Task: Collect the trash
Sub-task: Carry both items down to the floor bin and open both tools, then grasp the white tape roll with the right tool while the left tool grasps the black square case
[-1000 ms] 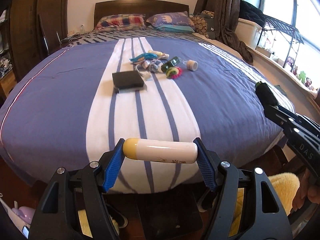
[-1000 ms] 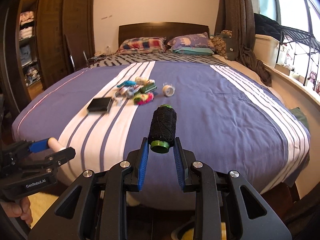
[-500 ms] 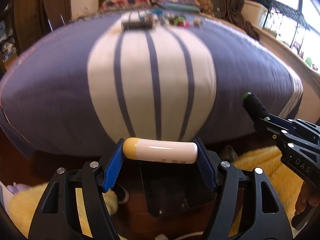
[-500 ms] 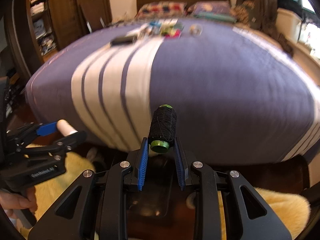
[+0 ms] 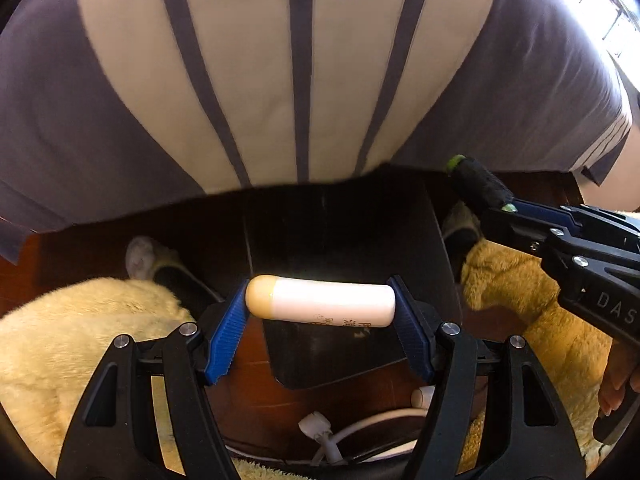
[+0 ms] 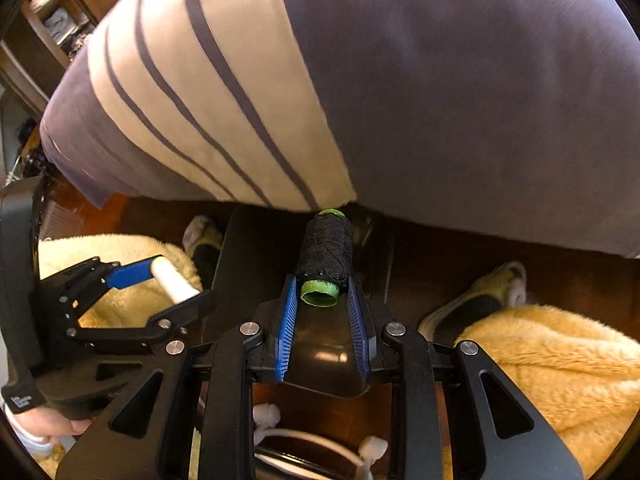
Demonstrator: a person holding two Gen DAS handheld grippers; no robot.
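My left gripper (image 5: 320,306) is shut on a white tube with a yellowish cap (image 5: 320,304), held crosswise between its blue pads. It hangs over a black bin (image 5: 344,240) on the floor below the bed's foot. My right gripper (image 6: 324,284) is shut on a black thread spool with a green core (image 6: 326,256), also above the black bin (image 6: 256,264). In the left wrist view the right gripper (image 5: 504,210) and its spool (image 5: 476,182) come in from the right. The left gripper (image 6: 172,284) with the white tube (image 6: 174,280) shows at left in the right wrist view.
The bed's purple and white striped cover (image 5: 280,80) hangs over the edge just behind the bin. Fluffy yellow trouser legs (image 5: 80,328) and slippers (image 6: 472,304) flank the bin. White cables (image 5: 332,436) lie on the dark wood floor close below.
Both grippers have dropped and tipped downward from over the bed to the floor in front of it. The items on the bed have left view; the black bin has come into view.
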